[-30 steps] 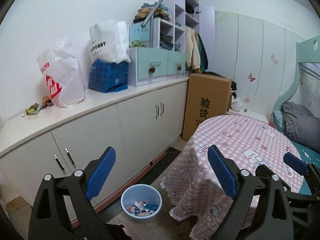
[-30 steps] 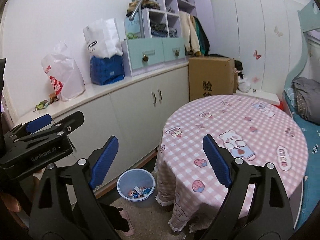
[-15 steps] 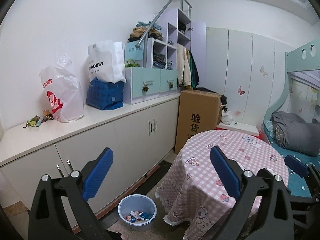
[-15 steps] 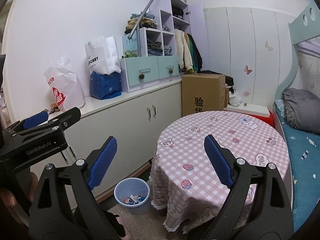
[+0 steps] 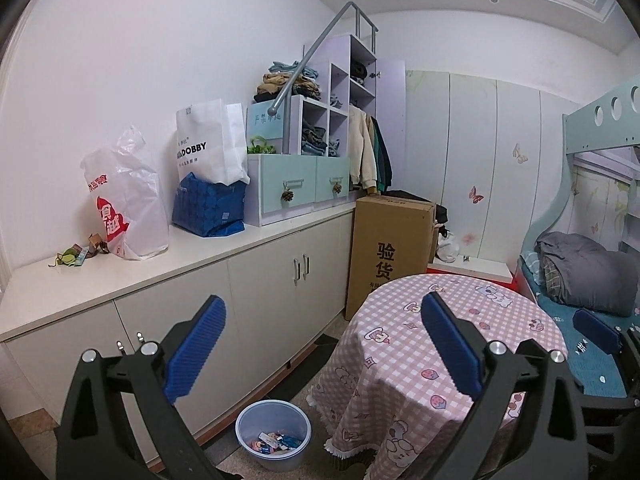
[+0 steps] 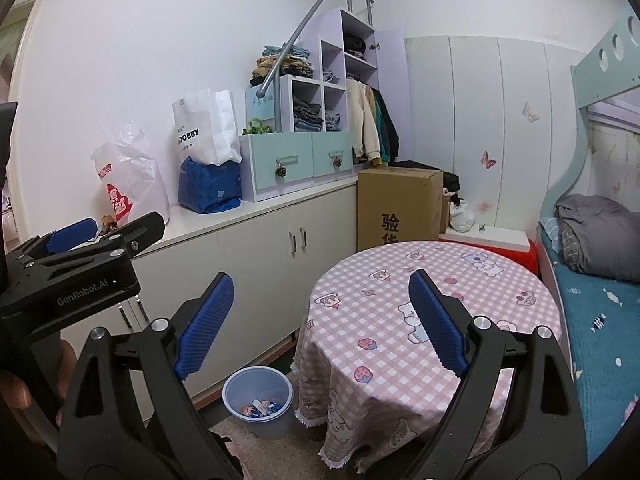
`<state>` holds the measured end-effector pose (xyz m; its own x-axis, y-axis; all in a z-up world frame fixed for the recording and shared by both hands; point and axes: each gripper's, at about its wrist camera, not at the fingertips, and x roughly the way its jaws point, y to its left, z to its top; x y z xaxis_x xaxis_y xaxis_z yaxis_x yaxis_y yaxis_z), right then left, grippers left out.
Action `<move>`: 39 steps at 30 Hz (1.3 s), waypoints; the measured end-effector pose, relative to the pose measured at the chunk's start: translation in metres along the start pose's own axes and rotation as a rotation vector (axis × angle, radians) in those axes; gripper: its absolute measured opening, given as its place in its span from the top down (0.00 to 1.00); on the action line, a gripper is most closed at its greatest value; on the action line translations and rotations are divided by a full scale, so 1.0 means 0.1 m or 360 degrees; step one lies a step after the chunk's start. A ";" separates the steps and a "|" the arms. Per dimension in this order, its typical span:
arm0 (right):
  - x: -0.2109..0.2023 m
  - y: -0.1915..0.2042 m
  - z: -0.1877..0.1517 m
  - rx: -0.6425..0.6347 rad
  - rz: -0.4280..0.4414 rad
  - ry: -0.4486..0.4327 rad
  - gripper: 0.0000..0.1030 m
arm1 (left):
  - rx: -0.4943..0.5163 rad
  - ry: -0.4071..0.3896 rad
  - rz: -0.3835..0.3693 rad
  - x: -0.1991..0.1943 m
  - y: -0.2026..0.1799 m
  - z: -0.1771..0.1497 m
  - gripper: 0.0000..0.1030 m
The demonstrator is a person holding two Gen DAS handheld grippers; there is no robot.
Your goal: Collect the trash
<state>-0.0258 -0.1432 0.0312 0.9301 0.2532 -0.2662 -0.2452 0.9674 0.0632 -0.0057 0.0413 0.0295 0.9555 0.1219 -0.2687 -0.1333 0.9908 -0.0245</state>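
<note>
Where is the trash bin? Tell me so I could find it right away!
Find the round table with the pink checked cloth. On the floor between it and the long white cabinets stands the small pale blue bin. It is the only open round tub there, and colourful wrappers lie in its bottom.

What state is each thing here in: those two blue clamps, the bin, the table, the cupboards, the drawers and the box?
Left gripper: open, holding nothing.
Right gripper: open, holding nothing.
Bin: upright on the floor, wrappers inside, far from full.
Table: covered by a pink checked cloth, nothing on it.
Cupboard doors: shut.
Drawers: shut.
Cardboard box: upright, closed.
Scraps: loose on the counter.
</note>
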 end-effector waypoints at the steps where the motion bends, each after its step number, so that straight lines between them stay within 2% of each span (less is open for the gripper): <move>1: -0.01 0.00 0.00 0.0003 0.0001 -0.0003 0.15 | 0.0000 0.0003 -0.0002 0.00 0.00 0.00 0.06; 12: -0.13 -0.03 0.02 0.0006 -0.0054 -0.0054 0.13 | 0.0007 -0.0004 -0.0009 -0.05 -0.02 0.00 0.06; 39: -0.16 -0.03 0.01 0.0022 -0.0080 -0.0060 0.13 | 0.0058 0.0014 -0.0028 -0.05 -0.04 -0.01 0.06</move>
<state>-0.0395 -0.1500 0.0357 0.9508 0.2043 -0.2331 -0.1946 0.9788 0.0642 -0.0096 0.0368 0.0303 0.9553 0.1041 -0.2768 -0.1067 0.9943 0.0059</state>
